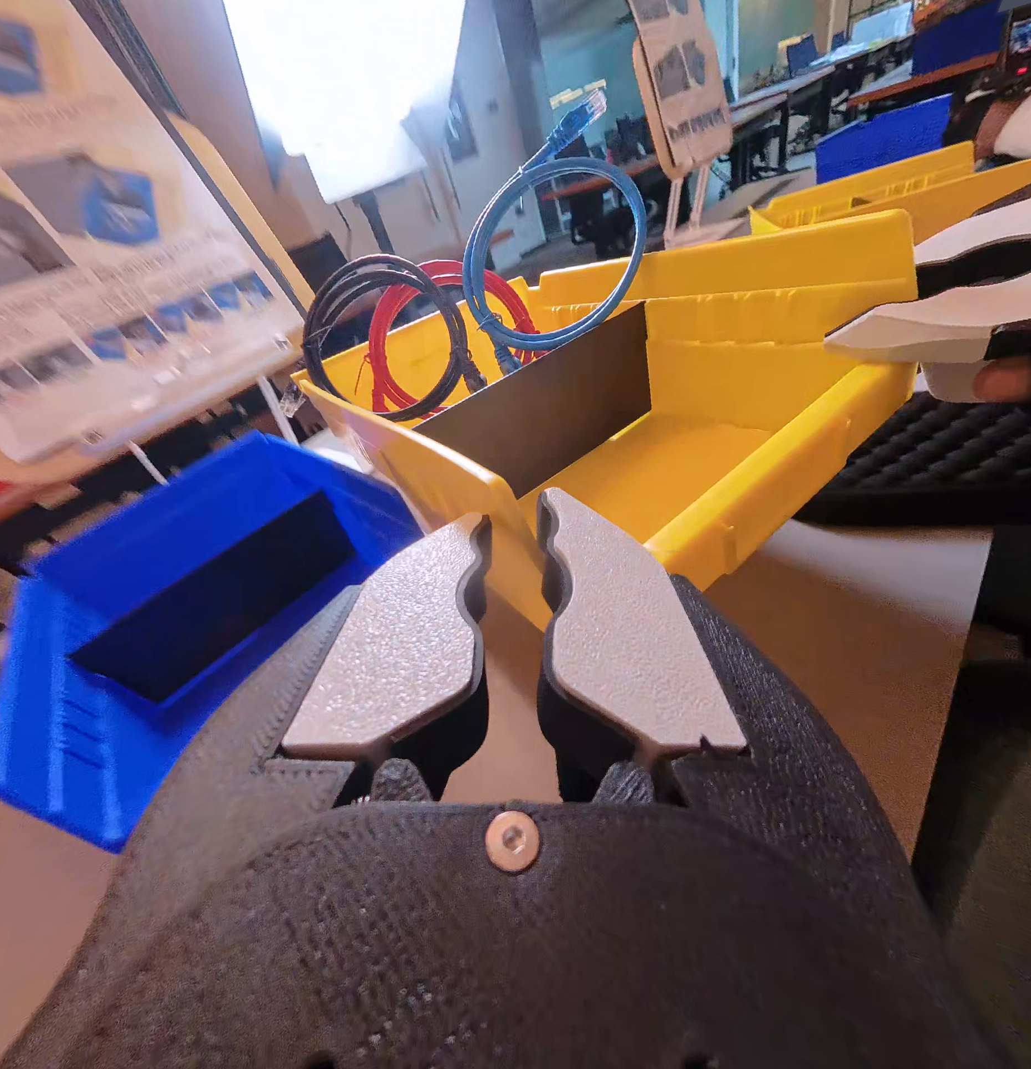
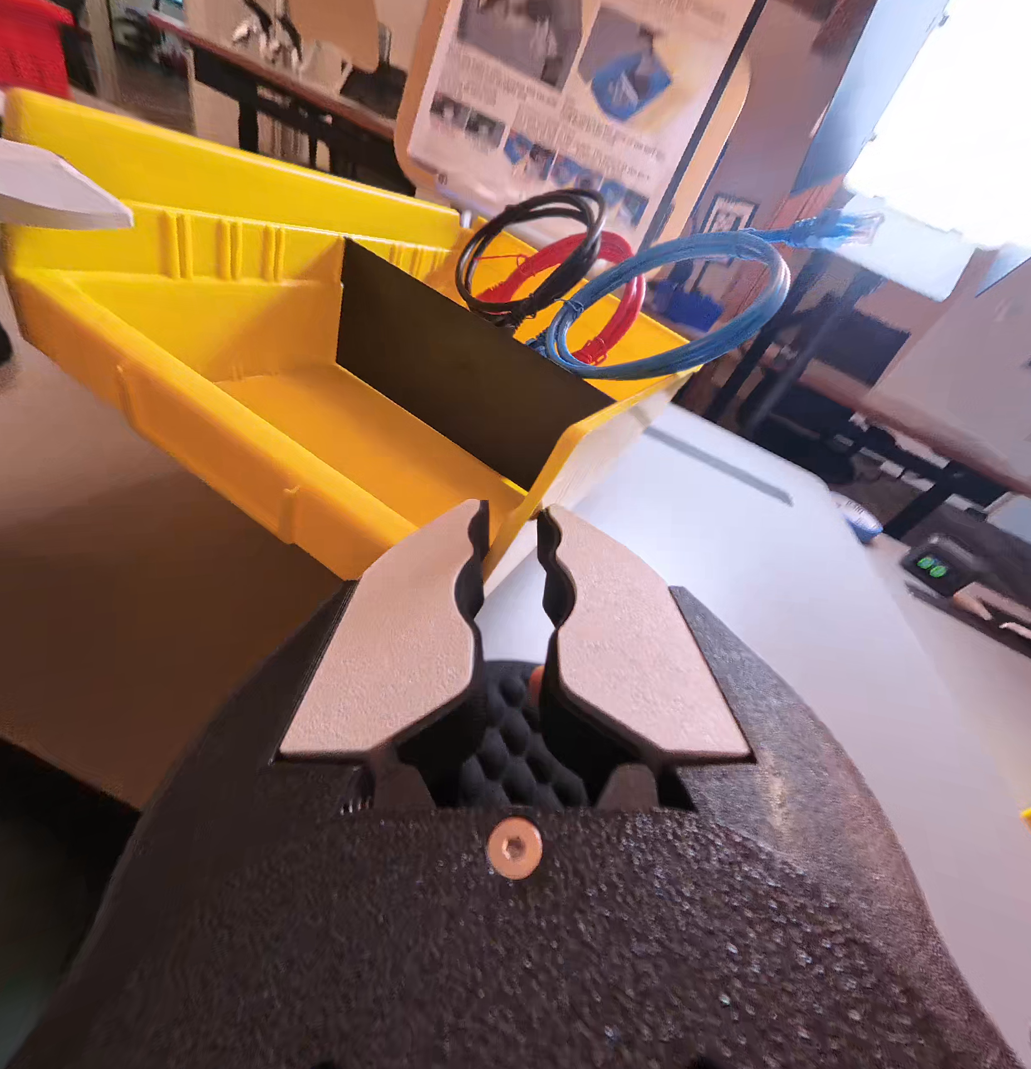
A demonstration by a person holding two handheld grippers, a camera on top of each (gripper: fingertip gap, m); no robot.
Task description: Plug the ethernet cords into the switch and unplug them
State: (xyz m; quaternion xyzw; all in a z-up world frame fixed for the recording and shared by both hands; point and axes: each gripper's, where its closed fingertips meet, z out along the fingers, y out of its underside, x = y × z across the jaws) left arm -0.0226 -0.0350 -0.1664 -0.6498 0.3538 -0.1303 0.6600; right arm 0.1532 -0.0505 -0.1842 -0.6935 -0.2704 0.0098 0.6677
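Observation:
Three coiled ethernet cords, blue [image 1: 553,243], red [image 1: 397,324] and black [image 1: 328,306], stand in the far compartment of a long yellow bin [image 1: 733,520], behind its black divider [image 1: 548,405]. My left gripper [image 1: 514,509] is shut on the bin's near wall beside the divider. My right gripper [image 2: 514,512] is shut on the bin's wall [image 2: 241,439] from the other side. Its view also shows the blue [image 2: 721,236], red [image 2: 634,301] and black [image 2: 536,203] cords. The near compartment is empty. Each view shows the other gripper's fingers [image 1: 935,324] [image 2: 50,191] by the bin's end.
A blue bin [image 1: 154,578] sits close on the left of the yellow one. A printed sign on a stand [image 1: 97,231] rises behind it. More yellow bins [image 1: 877,185] and a black foam mat [image 1: 935,451] lie to the right. A small dark device with green lights [image 2: 929,564] sits at the table's far right. The tips of one gripper are about 20 cm away from the tips of the other.

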